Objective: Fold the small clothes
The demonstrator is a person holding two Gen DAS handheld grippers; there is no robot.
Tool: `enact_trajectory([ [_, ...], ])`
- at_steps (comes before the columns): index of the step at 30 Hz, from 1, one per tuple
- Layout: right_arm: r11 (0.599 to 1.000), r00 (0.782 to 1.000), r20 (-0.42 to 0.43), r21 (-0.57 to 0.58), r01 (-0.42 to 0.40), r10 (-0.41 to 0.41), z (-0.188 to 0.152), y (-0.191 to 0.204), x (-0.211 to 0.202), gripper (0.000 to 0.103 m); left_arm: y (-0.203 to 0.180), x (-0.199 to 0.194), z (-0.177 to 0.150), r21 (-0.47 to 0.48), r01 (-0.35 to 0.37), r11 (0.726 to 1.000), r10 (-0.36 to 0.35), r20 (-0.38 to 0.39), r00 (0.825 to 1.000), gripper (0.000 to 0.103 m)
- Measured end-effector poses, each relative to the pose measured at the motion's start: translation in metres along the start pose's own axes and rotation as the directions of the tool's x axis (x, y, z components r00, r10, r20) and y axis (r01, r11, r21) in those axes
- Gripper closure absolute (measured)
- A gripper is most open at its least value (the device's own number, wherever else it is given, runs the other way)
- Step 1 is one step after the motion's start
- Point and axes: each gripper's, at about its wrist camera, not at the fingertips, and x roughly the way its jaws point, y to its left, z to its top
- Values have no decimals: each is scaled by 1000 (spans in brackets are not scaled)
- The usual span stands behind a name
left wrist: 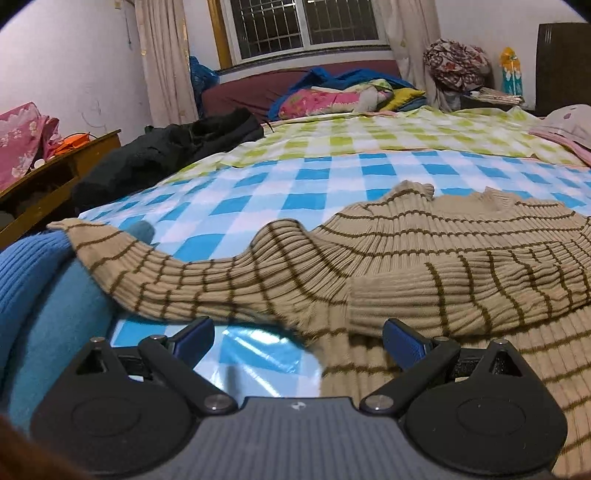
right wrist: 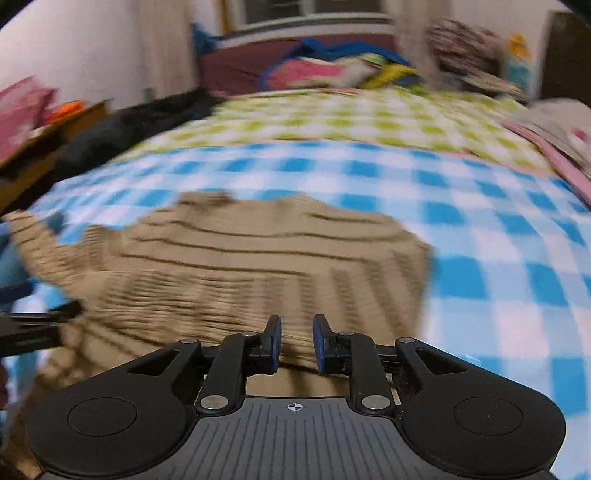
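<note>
A: We're low over the bed (left wrist: 295,177), blue-and-white check cloth up front, green check further back, and the striped tan sweater (left wrist: 424,258) spread across it.

B: One sleeve (left wrist: 147,273) trails left onto a blue knit garment (left wrist: 33,266) at the bed's edge; the other is folded across the body.

A: The left gripper (left wrist: 297,341) has its jaws wide apart, nothing between them, just at the sweater's near edge.

B: The right gripper (right wrist: 296,341) shows a narrow gap between its blue pads, over the sweater's hem (that view is badly blurred, so contact I can't call).

A: And the room: barred window (left wrist: 306,26) with curtains, bright bedding (left wrist: 332,98) heaped at the headboard, a black coat (left wrist: 166,151) on the left side, a wooden desk (left wrist: 55,173) beyond it.
</note>
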Motion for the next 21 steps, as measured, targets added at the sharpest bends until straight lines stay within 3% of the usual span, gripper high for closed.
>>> enact_trajectory([
  [5, 981, 989, -28, -122, -149, 147, 15, 65, 22, 78, 7, -8, -7, 0, 35, 999, -35, 28, 999, 0],
  [9, 949, 979, -43, -241, -203, 198, 32, 107, 44, 74, 10, -12, -12, 19, 89, 996, -90, 62, 994, 0],
  [15, 929, 966, -133, -274, -250, 221, 58, 121, 76, 72, 21, -14, -17, 20, 155, 988, -156, 79, 985, 0],
  [19, 899, 957, -141, -332, -286, 252, 47, 133, 64, 72, 33, -12, -17, -1, 167, 986, -166, 85, 982, 0],
  [21, 878, 941, -166, -342, -335, 294, 38, 139, 60, 72, 39, -11, -17, -24, 181, 983, -179, 80, 981, 0],
])
